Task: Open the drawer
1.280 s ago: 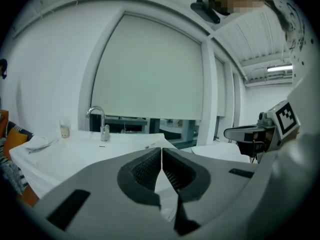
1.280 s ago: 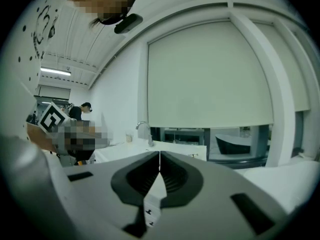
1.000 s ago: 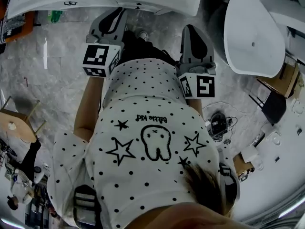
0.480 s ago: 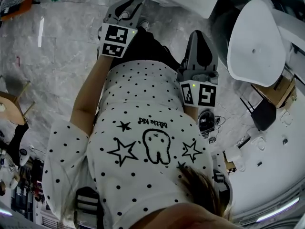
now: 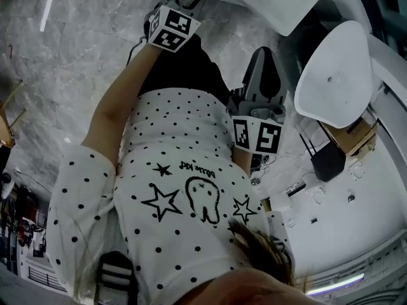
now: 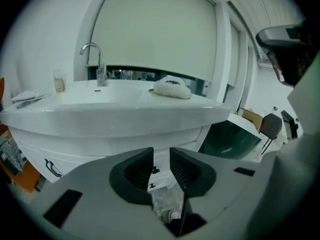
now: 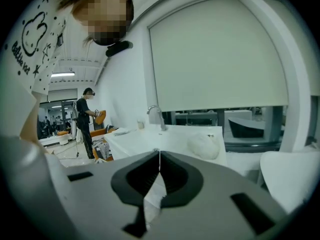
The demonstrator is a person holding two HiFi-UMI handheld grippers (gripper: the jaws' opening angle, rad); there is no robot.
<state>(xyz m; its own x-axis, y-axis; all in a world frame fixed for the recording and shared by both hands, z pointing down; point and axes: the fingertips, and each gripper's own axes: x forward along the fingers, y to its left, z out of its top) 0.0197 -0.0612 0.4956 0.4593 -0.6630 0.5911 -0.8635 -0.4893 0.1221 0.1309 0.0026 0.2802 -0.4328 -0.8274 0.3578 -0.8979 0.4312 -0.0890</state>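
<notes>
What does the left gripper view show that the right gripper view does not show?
Only the left gripper view: the cabinet front under the white counter, with its black handle, and the left gripper, jaws just opened and empty. Only the right gripper view: a person standing far off at the left, and the right gripper, jaws together. Both: the faucet, that counter and a white bundle on it.
</notes>
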